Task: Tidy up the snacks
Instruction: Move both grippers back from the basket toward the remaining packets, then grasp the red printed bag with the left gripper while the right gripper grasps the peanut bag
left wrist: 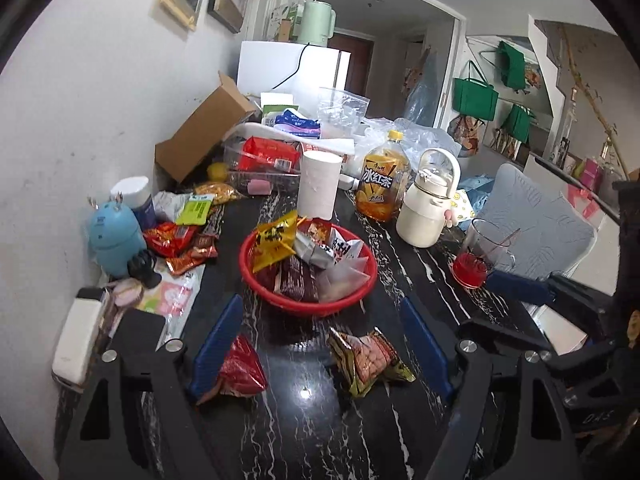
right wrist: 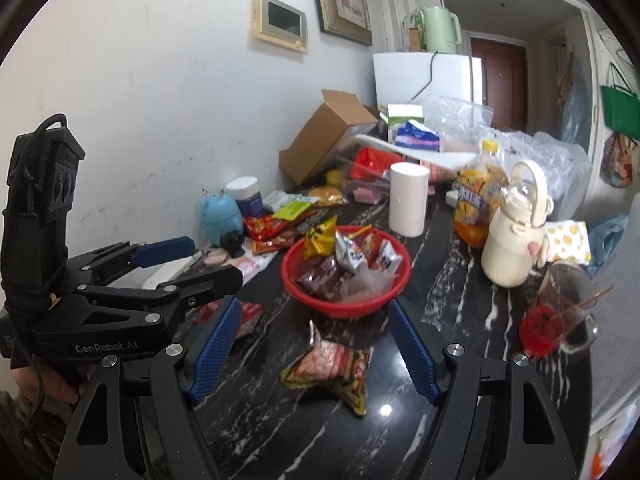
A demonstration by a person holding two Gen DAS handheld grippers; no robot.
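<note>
From the left wrist, the left tool [left wrist: 320, 344] stands with its blue fingers apart and nothing clamped. A red snack packet [left wrist: 240, 372] lies on the dark marbled worktop [left wrist: 304, 432] against the left finger, and a yellow-edged snack packet [left wrist: 368, 360] lies between the fingers. Just beyond sits the red basket [left wrist: 256, 280], heaped with snacks.

From the right wrist, the right tool [right wrist: 316, 348] is spread apart and empty, the yellow-edged packet [right wrist: 336, 364] lying between its fingers, touching neither. The basket [right wrist: 344, 308] sits just past the fingertips. The left tool [right wrist: 188, 264] shows at the left, over the red packet [right wrist: 248, 316].
</note>
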